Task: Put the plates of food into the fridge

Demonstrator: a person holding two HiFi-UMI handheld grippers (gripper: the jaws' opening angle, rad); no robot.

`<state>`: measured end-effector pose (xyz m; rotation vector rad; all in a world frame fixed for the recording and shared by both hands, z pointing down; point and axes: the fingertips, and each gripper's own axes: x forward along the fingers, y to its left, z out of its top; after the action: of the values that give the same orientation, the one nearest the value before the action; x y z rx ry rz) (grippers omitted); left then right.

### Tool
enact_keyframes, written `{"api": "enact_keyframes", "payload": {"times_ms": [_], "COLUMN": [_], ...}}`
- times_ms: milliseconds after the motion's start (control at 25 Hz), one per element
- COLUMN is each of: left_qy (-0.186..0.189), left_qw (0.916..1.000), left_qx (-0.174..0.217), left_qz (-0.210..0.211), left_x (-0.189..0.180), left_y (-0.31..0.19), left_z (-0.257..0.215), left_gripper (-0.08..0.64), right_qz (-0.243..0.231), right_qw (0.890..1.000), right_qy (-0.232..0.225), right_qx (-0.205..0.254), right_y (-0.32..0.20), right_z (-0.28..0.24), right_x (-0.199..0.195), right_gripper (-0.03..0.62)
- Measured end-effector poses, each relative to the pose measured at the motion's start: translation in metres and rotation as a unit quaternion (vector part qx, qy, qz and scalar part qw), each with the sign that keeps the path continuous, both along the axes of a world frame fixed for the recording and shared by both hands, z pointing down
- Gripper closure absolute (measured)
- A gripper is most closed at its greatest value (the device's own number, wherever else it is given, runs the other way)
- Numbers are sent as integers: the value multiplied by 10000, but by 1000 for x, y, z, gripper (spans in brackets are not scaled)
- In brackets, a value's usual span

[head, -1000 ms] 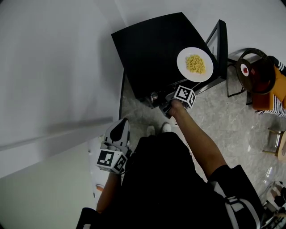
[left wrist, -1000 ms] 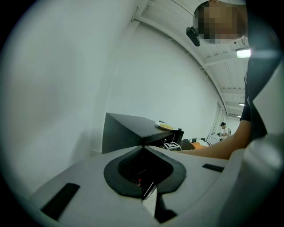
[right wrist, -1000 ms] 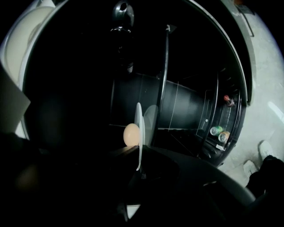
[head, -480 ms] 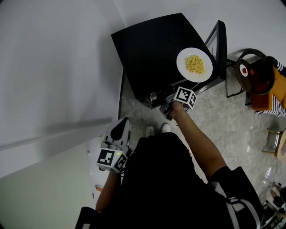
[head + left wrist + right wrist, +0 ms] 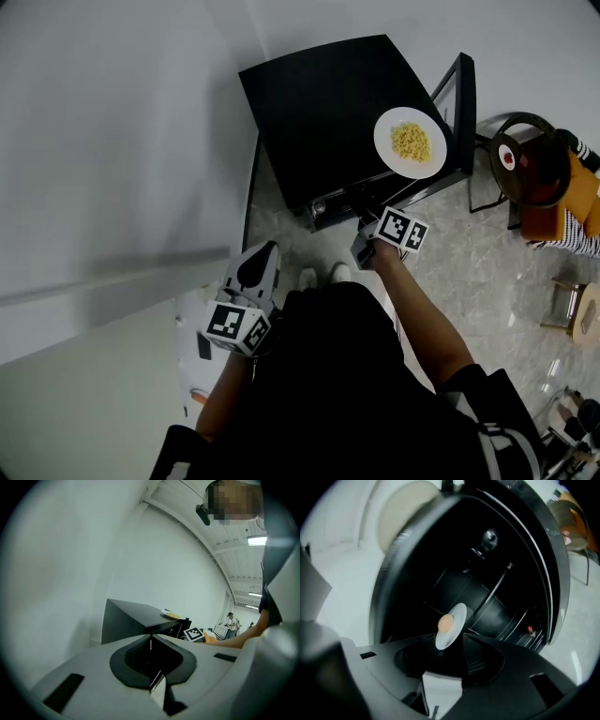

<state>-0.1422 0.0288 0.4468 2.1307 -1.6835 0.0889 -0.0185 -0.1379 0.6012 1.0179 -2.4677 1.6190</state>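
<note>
A black mini fridge point(image 5: 323, 103) stands against the white wall with its door point(image 5: 463, 89) swung open to the right. On its top lies a white plate of yellow food point(image 5: 410, 142), also in the left gripper view point(image 5: 171, 615). Inside, on a wire shelf, rests a second white plate point(image 5: 457, 618) with a round orange piece of food point(image 5: 446, 623). My right gripper point(image 5: 450, 657) is just outside the fridge mouth point(image 5: 364, 246). Its jaws have just been opening and now stand apart, with only the plate's near edge showing between the tips. My left gripper point(image 5: 253, 277) hangs by the wall, shut and empty.
A chair with an orange cushion point(image 5: 562, 202) and a dark round tray point(image 5: 530, 169) stand right of the fridge door. The white wall point(image 5: 112, 141) fills the left side. The floor is pale marble point(image 5: 487, 272). A silver knob point(image 5: 490, 536) shows inside the fridge.
My right gripper has drawn back from the fridge front, toward my body and a little right, and its marker cube has rolled. The left gripper has stayed put.
</note>
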Motion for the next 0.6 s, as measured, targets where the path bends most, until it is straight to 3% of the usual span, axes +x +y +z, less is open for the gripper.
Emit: {"api": "enact_keyframes", "payload": {"times_ms": [200,600], "left_qy": [84,147], "left_qw": [9998,9989], "left_qx": [72,111], "left_qz": [149,442], "left_x": [7,21], "left_y": [-7,-10], "left_z": [0,2], "left_gripper": [537,537], "right_qz": [-400,-757], "right_qw": [9936,9633], "right_qy": [431,1039], "right_qx": [968,2355], "right_y": [21,54], "right_z": [-31,-92], "right_x": [9,37], "right_gripper": [407,471]}}
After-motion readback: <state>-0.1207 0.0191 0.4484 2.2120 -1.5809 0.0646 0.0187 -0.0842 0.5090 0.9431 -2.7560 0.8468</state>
